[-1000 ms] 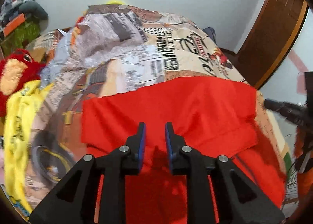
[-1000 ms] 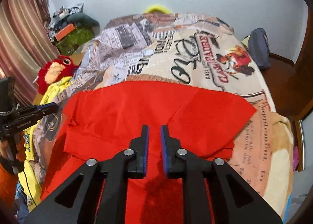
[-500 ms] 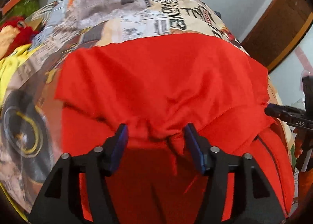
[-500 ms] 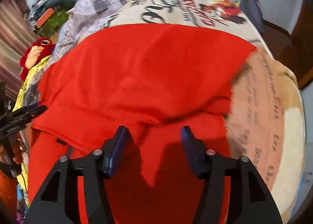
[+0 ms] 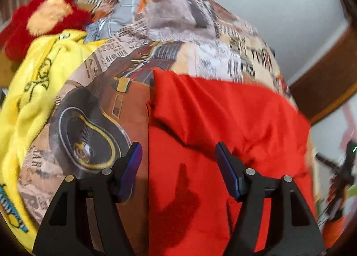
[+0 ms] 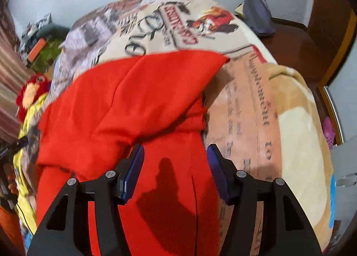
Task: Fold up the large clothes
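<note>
Printed bedspread [image 5: 200,39] is covering the whole bed; everything below is placed relative to it. Red garment [image 5: 223,122] is lying on top of the bedspread, upper layer folded over the lower one, fold edge bunching across the middle. Yellow cloth [image 5: 33,90] is draping off the bedspread's left side, red plush toy [image 5: 42,19] sitting just beyond it. Left gripper [image 5: 178,155] is hovering over the garment's left edge, fingers spread, having just been opening, gripping nothing. Right gripper [image 6: 175,155] is hovering over the garment's right part, fingers spread, also just opened, pads clear of the cloth.
</note>
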Motion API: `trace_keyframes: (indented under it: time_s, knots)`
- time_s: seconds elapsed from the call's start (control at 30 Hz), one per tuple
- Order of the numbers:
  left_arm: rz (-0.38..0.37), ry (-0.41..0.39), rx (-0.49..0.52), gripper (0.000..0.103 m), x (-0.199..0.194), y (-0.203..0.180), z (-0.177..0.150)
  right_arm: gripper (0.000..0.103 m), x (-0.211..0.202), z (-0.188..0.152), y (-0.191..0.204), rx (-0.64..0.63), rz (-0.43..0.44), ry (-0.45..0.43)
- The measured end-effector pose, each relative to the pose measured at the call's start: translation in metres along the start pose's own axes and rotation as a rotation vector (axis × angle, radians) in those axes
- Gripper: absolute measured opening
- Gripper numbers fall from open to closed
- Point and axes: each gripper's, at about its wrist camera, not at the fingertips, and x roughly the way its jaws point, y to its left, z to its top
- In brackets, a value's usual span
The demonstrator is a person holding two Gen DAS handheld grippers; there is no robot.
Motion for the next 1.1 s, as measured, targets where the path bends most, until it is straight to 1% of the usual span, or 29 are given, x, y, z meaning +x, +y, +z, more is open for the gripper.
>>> trace_keyframes:
  time_s: [0.1,0.17,0.27,0.4,0.43,0.5,0.6,0.63,0.67,0.7,0.73,0.77,0.8,0.83,0.9,0.93,1.0,1.1]
  knots:
    - [-0.076,0.015,-0.077,0.067,0.015,0.012,0.013,0.055,0.01,0.012,-0.003,0.04,0.012,-0.001]
    - [-0.111,0.046,-0.127,0.067,0.033,0.02,0.02,0.055,0.021,0.02,-0.007,0.068,0.041,0.016]
    - [-0.118,0.082,-0.166,0.067,0.059,0.026,0.026,0.055,0.041,0.028,-0.015,0.119,0.074,0.045]
    - [-0.15,0.126,-0.17,0.065,0.091,0.029,0.034,0.055,0.066,0.04,-0.028,0.157,0.099,0.089]
    - [-0.153,0.131,-0.171,0.065,0.098,0.03,0.036,0.056,0.071,0.043,-0.031,0.163,0.102,0.089]
    - [-0.179,0.115,-0.188,0.065,0.108,0.03,0.042,0.057,0.077,0.049,-0.036,0.173,0.119,0.081]
    - [-0.205,0.107,-0.202,0.065,0.116,0.031,0.049,0.057,0.086,0.056,-0.043,0.211,0.178,0.052]
    - [-0.204,0.106,-0.2,0.064,0.118,0.03,0.05,0.054,0.089,0.058,-0.046,0.238,0.194,0.037]
    - [-0.193,0.109,-0.193,0.055,0.121,0.027,0.051,0.051,0.09,0.06,-0.046,0.252,0.205,0.027]
    - [-0.176,0.117,-0.182,0.043,0.123,0.025,0.053,0.042,0.091,0.061,-0.045,0.257,0.214,0.018]
    - [-0.163,0.126,-0.172,0.038,0.126,0.024,0.053,0.035,0.093,0.063,-0.043,0.254,0.212,0.02]
    - [-0.145,0.13,-0.159,0.029,0.127,0.022,0.053,0.033,0.093,0.064,-0.04,0.249,0.203,0.019]
    - [-0.125,0.12,-0.143,0.024,0.126,0.02,0.054,0.025,0.092,0.066,-0.037,0.239,0.199,0.011]
    - [-0.109,0.111,-0.13,0.022,0.125,0.019,0.055,0.017,0.088,0.067,-0.033,0.219,0.193,-0.001]
    - [-0.064,0.079,-0.096,0.018,0.118,0.014,0.059,0.014,0.082,0.073,-0.026,0.171,0.176,-0.016]
    - [-0.048,0.06,-0.086,0.017,0.112,0.013,0.062,0.013,0.08,0.078,-0.023,0.149,0.168,-0.031]
    - [-0.038,0.018,-0.078,0.016,0.1,0.013,0.071,0.012,0.068,0.085,-0.015,0.1,0.158,-0.07]
    - [-0.016,-0.034,-0.054,0.016,0.087,0.01,0.087,0.012,0.062,0.101,-0.005,0.064,0.151,-0.104]
